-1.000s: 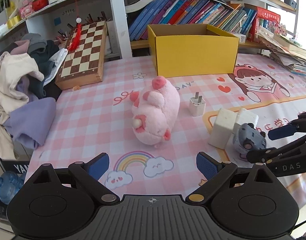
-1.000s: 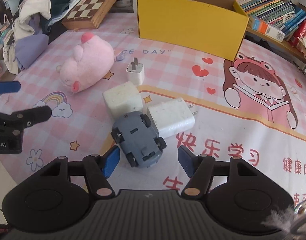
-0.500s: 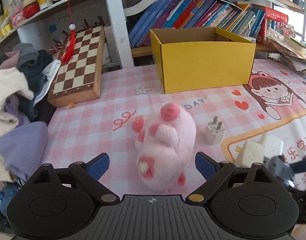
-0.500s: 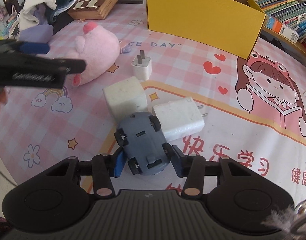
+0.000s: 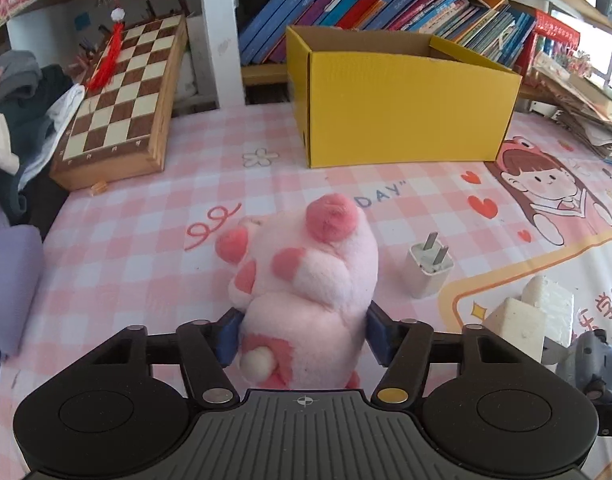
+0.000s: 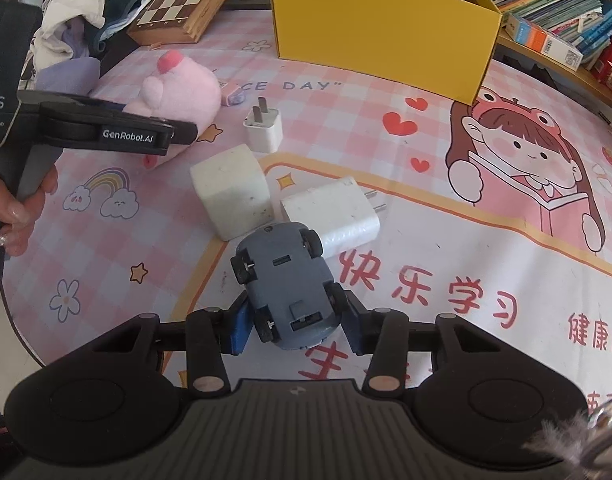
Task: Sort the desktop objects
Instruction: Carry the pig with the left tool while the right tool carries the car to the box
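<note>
My left gripper is shut on the pink plush pig, which lies on the pink checked mat; the blue pads press its rear sides. The pig also shows in the right wrist view. My right gripper is shut on the upside-down grey toy car, wheels up, on the mat. The car shows at the right edge of the left wrist view. An open yellow cardboard box stands behind; it also shows in the right wrist view.
A small white plug charger, a white cube and a larger white charger lie just ahead of the car. A folded chessboard and a clothes pile sit at the left. Bookshelves stand behind.
My left gripper moved forward to the pig and closed on it. My right gripper moved onto the car and closed on its sides.
</note>
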